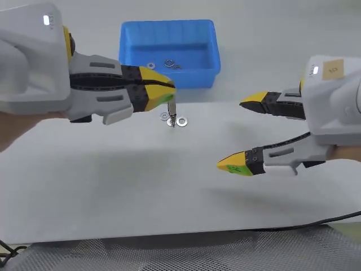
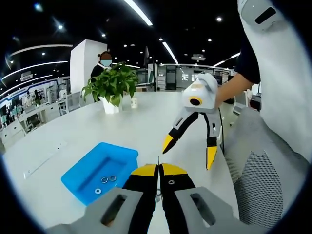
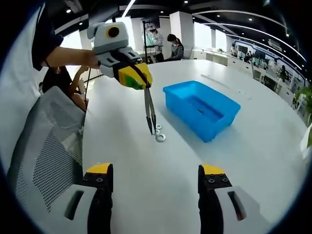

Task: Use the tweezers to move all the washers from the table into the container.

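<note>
Two silver washers (image 1: 181, 121) lie close together on the white table, in front of the blue container (image 1: 131, 34). A few washers (image 1: 169, 62) sit inside it. My left gripper (image 1: 171, 90) is shut on thin metal tweezers (image 1: 172, 112), which hang downward with their tips at the table washers. The right gripper view shows the tweezers (image 3: 150, 112) just above the washers (image 3: 160, 138). My right gripper (image 1: 231, 134) hovers open to the right, with nothing between its jaws. In the left gripper view the shut jaws hide the table washers.
A grey mesh chair back (image 1: 225, 248) lies along the table's near edge, with a black cable (image 1: 333, 219) beside it. A potted plant (image 2: 111, 87) stands farther down the long table. People sit in the background (image 3: 173, 46).
</note>
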A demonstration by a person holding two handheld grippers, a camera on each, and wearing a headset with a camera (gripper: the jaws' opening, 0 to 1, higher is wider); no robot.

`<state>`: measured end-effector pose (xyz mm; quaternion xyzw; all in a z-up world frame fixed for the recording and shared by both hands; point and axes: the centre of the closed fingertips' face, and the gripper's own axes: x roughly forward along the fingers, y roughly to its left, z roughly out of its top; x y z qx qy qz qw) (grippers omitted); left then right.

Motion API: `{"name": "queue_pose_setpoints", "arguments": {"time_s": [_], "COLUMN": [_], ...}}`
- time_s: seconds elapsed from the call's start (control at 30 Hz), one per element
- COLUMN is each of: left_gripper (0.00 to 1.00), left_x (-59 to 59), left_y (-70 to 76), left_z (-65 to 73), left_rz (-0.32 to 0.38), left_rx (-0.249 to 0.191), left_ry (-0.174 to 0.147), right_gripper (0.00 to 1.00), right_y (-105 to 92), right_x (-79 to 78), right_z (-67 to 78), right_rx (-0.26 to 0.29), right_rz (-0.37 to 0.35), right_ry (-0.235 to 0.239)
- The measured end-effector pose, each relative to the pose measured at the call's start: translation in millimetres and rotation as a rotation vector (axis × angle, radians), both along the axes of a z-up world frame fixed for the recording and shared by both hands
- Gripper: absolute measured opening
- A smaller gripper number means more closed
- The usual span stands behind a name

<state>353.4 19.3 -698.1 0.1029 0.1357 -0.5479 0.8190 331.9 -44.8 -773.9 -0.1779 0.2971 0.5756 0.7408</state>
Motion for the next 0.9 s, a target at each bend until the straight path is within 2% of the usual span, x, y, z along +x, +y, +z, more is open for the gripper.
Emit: {"name": "queue_pose_setpoints", "arguments": {"time_s": [0.33,0.47,0.57,0.73,0.9], "left_gripper": [0.05,0.05,0.05,0.05,0.05], "left_x": [-1.8,-3.6,-4.8,-5.4,-7.8], "left_y": [2.1,2.2,3.8,7.6,7.7], "left_z": [-1.0,-1.1,-1.3,-1.8,-2.2], "left_rz": [0.001,-0.006,-0.014,-0.014,-0.02], "left_rx": [-0.009,-0.009,-0.004,-0.001,0.004], "left_ry": [0.0,0.004,0.008,0.018,0.022], "right_gripper": [0.69,0.69,0.68,0.63,0.58], "right_y": [6.0,16.6,32.4,64.3,79.3], "right_x": [1.4,1.6,1.8,-0.8,2.6], "right_z": [5.6,8.7,9.1,10.1,10.0], "right_rx": [0.018,0.036,0.043,0.046,0.047], "right_rz": [-0.006,0.005,0.041,0.152,0.203], "right_ry": [-0.003,0.0,-0.014,-0.023,-0.027]}}
